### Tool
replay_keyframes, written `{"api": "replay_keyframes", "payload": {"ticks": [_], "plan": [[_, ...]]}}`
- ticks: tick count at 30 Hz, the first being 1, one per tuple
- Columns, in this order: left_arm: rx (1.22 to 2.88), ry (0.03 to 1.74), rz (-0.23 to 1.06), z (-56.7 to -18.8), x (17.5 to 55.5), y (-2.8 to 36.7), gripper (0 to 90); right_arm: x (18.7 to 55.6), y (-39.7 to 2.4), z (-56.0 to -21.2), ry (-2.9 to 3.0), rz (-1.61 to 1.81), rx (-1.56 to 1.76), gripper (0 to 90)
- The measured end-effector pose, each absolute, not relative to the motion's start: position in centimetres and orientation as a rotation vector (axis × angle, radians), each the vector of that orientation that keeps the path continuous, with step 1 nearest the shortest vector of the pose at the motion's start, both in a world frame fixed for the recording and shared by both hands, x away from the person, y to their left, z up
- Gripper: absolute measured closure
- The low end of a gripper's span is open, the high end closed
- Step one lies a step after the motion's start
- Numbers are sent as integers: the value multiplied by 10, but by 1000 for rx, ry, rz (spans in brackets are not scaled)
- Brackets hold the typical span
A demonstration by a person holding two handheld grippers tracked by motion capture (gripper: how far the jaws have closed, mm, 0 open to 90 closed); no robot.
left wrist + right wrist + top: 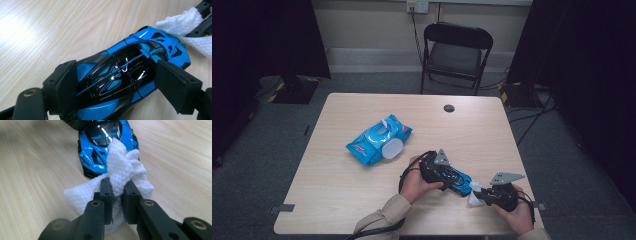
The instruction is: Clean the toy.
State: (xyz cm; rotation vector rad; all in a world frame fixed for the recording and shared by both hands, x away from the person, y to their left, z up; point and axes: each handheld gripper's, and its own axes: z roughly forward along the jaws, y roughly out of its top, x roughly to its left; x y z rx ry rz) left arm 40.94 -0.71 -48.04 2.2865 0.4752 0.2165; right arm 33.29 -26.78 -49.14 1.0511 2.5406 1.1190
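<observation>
A blue and black toy car [463,184] lies on the wooden table [337,195] near its front edge. My left gripper [451,177] is shut on the toy car [140,47], with one pad [66,82] pressed on each side of its body. A crumpled white wipe [120,167] is pinched in my right gripper [118,187], which is shut on it. The wipe [185,22] rests against the car's blue nose [92,152]. In the high view the right gripper [482,196] sits just right of the car, the wipe [474,199] between them.
A blue pack of wet wipes [378,139] lies left of centre on the table, its round white lid [392,148] flipped open. A cable hole [449,108] is near the far edge. Behind the table stands a black folding chair [455,50].
</observation>
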Motion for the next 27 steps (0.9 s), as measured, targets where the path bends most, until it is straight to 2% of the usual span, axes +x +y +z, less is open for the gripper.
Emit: {"api": "replay_keyframes", "payload": {"ticks": [22, 27], "plan": [[2278, 481, 218, -481, 409, -7, 187, 322, -244, -492, 2677, 1213, 918, 811], [2281, 476, 219, -481, 409, -8, 186, 324, -244, -477, 2627, 1332, 907, 811]]}}
